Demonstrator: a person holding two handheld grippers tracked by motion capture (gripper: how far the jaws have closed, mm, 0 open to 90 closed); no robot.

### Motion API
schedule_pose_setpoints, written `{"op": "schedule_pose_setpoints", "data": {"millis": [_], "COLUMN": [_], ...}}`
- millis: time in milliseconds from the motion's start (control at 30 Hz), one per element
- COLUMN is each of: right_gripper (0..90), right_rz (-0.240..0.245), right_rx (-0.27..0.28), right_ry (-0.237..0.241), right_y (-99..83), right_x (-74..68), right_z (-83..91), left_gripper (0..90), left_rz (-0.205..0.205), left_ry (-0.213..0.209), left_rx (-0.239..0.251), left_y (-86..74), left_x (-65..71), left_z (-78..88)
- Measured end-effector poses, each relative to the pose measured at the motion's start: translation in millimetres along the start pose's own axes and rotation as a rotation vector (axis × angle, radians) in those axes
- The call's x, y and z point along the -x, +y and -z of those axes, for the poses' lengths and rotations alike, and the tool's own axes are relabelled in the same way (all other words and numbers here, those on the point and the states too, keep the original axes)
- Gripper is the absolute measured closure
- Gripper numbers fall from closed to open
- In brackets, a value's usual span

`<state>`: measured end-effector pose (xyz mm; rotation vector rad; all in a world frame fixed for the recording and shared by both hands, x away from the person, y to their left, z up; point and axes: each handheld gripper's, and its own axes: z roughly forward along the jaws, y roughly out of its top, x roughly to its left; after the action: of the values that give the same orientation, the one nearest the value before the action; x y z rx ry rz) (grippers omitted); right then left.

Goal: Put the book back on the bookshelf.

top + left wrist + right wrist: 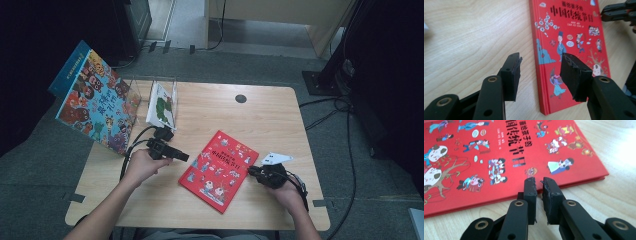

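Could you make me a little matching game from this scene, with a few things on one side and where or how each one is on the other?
Things:
1. red book
2. blue book
3. left gripper
4. right gripper

States:
A. jaws nearly shut, nothing between them, at the red book's edge
B. lies flat on the table
C. jaws apart, over the red book's other edge
D. stands tilted at the table's far left corner

Pairs: 1-B, 2-D, 3-C, 4-A
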<state>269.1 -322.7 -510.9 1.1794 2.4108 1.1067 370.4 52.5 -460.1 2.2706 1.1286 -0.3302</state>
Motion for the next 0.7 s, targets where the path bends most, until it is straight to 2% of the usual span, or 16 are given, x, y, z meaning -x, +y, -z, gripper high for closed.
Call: {"op": "schedule_pose_setpoints", "data": {"millis": [233,333,433,700], "right_gripper": [83.6,83.5,83.5,85.3], "right_rz": [0.019,0.012,0.001,0.013], "right_rx": [-0.022,-0.018,-0.009,0.006], "right_ry": [0.015,0.014,0.010,-0.013], "right_y": [-2.0,-1.8,-0.6,7.7], "right_x": [-9.3,-9.4,-9.4,-9.0], "right_z": [0.4,-0.5,-3.0,-13.1], "left_gripper": [51.3,52.8,54.8,59.0], "left_rz": [-0.012,-0.016,0.004,0.038], "left_ry": [-0.016,-0.021,-0.041,-0.037], "left_rx": [-0.009,-0.014,0.001,0.011], "left_y": [-0.1,-1.0,-4.5,-15.3], "left_x": [1.0,1.6,-0.5,-6.9], "left_z": [-12.8,-16.1,-17.9,-18.6]}}
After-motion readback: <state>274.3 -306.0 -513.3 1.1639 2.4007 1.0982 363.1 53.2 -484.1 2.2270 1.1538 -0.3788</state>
